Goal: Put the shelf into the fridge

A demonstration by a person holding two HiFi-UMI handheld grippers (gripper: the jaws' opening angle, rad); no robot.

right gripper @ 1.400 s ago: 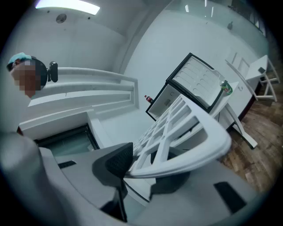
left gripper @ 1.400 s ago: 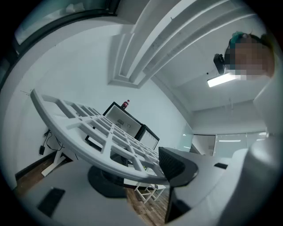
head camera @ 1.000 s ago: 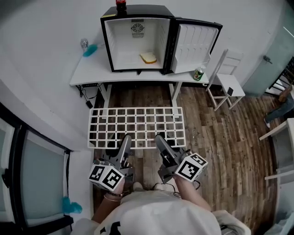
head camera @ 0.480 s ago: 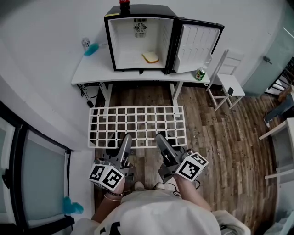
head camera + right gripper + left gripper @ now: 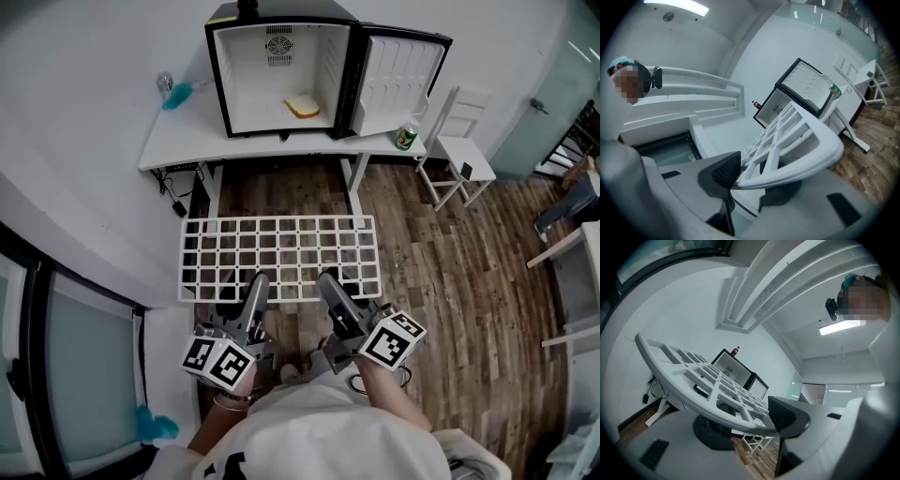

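The shelf (image 5: 279, 257), a flat white grid, hangs level over the wooden floor in front of the table. My left gripper (image 5: 253, 289) is shut on its near edge left of centre, and my right gripper (image 5: 328, 285) is shut on the same edge right of centre. In the left gripper view the shelf (image 5: 705, 387) runs out from between the jaws of the left gripper (image 5: 750, 420); in the right gripper view the shelf (image 5: 797, 136) does the same from the right gripper (image 5: 752, 180). The black fridge (image 5: 279, 67) stands on the white table (image 5: 187, 150), its door (image 5: 398, 80) swung open to the right.
A slice of bread (image 5: 302, 106) lies on the fridge floor. A dark bottle (image 5: 247, 7) stands on the fridge top. On the table are a green can (image 5: 406, 137) and a blue brush (image 5: 178, 94). A white chair (image 5: 459, 155) stands to the right; a person (image 5: 574, 199) is at the far right edge.
Both grippers keep their hold on the shelf's near edge, unchanged in the view. The fridge and table have shifted slightly up and left in the head view.
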